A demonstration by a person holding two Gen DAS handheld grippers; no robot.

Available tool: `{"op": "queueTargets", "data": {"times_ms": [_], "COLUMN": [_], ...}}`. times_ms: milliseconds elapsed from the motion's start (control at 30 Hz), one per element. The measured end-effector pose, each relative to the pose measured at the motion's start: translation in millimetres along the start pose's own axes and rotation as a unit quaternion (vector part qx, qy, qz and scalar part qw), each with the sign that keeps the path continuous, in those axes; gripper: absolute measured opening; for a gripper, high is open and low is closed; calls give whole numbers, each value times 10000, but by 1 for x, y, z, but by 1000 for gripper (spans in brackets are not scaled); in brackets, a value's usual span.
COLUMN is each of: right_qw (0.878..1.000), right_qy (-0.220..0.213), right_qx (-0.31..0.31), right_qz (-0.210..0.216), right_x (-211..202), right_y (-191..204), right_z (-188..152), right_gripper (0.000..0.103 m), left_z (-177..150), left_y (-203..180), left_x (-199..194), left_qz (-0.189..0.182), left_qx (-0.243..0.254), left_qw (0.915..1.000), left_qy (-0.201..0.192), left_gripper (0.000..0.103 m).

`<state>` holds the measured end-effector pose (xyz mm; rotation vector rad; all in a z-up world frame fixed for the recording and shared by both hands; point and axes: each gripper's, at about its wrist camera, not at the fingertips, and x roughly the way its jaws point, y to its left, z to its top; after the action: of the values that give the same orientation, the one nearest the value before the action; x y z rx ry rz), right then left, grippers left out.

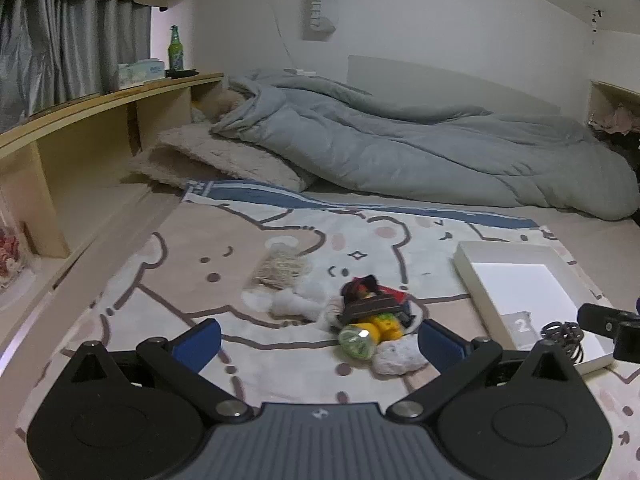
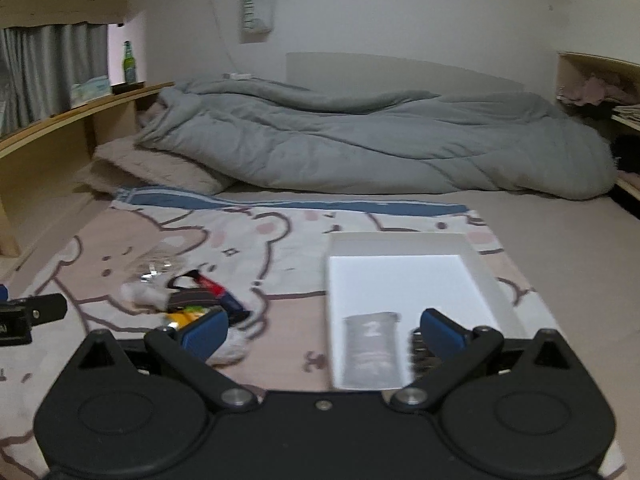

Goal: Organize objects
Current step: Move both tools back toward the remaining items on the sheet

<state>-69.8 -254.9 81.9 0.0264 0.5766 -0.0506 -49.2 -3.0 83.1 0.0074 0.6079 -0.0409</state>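
Lying on a bear-print blanket [image 1: 248,240] spread over the bed, a small heap of objects [image 1: 372,316] sits just ahead of the left claw [image 1: 320,340], whose blue fingers stand wide apart with nothing between them. That left wrist view shows the heap sharply: a yellow flashlight [image 1: 368,334] with its lens end toward the camera and its long axis running away from it, a dark striped pouch [image 1: 370,306] across it, white fluffy pieces [image 1: 396,354] around it, and a clear bag of pale string [image 1: 282,266] farther back. In the right wrist view the same heap is blurred and partly hidden behind a finger. That view looks straight into the white tray [image 2: 480,264] to the right of the heap, long axis running away from the camera, holding a grey packet marked 2 [image 2: 372,344] and black coiled hair ties [image 2: 418,350] at its near end. The right claw [image 2: 324,334] is also spread open, empty, above the tray's near edge.
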Motion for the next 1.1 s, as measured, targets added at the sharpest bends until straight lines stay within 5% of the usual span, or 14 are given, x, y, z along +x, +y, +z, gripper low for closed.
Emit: {"op": "queueTargets", "data": {"times_ms": [633,1100], "right_qw": [9976,9989], "right_qy": [32,150], "right_qx": [450,436], "right_qz": [528,99], "right_x": [-1,36], "right_y": [66,74], "right_z": [12,31], "right_gripper": [103,103], "left_z": [20,46], "left_y": [57,66], "left_x": [-18,48], "left_qz": [129,492], "left_qx": [128,-50], "left_qw": [9996,9988], "left_qy": [-203,-56], "left_gripper": [103,103]}}
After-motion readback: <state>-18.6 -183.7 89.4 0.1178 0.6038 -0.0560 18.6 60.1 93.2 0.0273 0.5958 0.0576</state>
